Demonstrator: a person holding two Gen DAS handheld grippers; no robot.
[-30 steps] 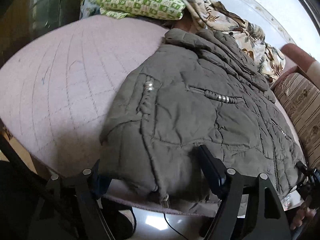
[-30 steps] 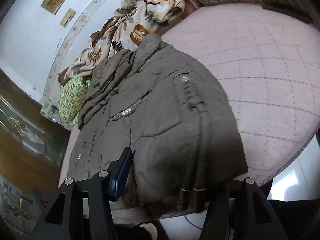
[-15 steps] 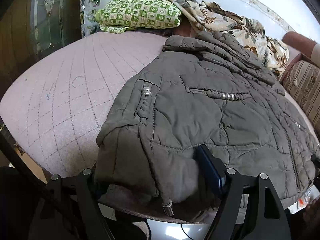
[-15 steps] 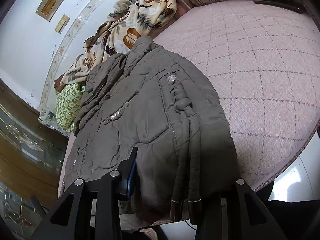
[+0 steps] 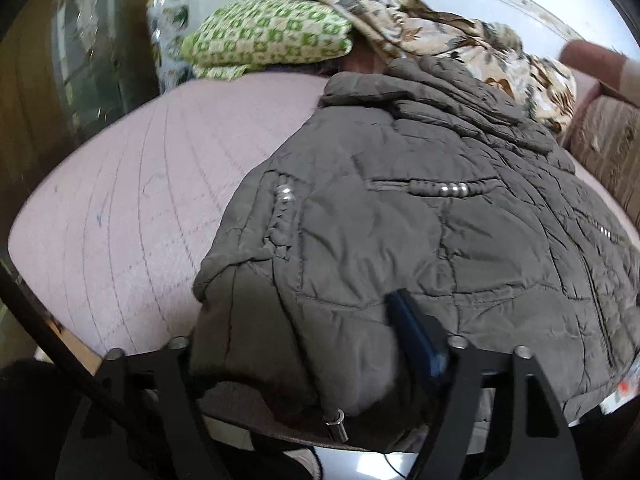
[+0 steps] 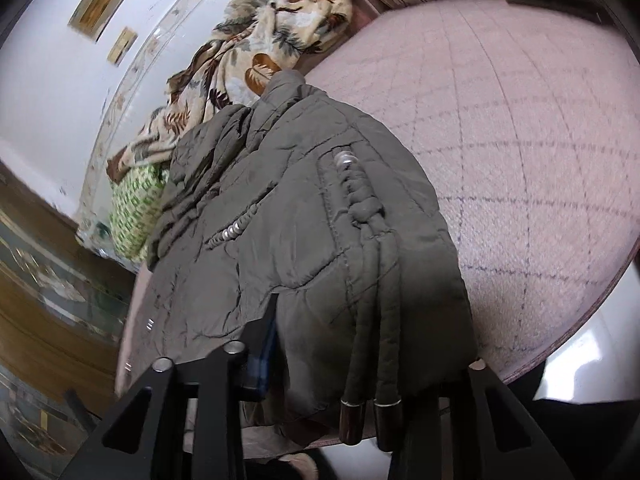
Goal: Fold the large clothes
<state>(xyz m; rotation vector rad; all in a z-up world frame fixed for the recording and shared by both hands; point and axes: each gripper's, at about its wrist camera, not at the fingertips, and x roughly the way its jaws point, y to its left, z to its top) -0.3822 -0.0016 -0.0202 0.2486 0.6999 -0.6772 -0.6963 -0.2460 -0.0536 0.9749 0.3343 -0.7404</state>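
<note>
Olive-grey quilted jacket (image 5: 420,248) lies spread on the pink quilted bed cover (image 5: 132,208), hem at the near edge and hanging slightly over it, collar toward the far edge. No containers in either view, nothing held inside anything.

Left wrist view, left to right: bare pink cover on the left half; green-and-cream checked pillow (image 5: 268,40) at the far edge; leaf-print blanket (image 5: 460,48) bunched beside and partly over it, touching the jacket collar; striped upholstery (image 5: 608,148) at the far right. Metal-tipped drawcord end (image 5: 338,428) dangles off the near edge. Left gripper (image 5: 304,344) straddles the jacket's near-left hem corner, jaws have just been closing, hem fabric sits between them. Blue-padded right finger (image 5: 416,336) presses on the fabric; left finger hidden behind the hem, so whether it is a full clamp I cannot tell.

Right wrist view, left to right: wall with two framed pictures (image 6: 102,8), blanket and pillow at the far edge, jacket in the middle, bare cover to the right. Two cord ends with dark tips (image 6: 370,416) hang over the near edge. Right gripper (image 6: 372,360) has just been closing, jaws narrowed around the bunched near-right hem; left pad (image 6: 266,354) pushes into the fabric, right finger is behind the fold.
</note>
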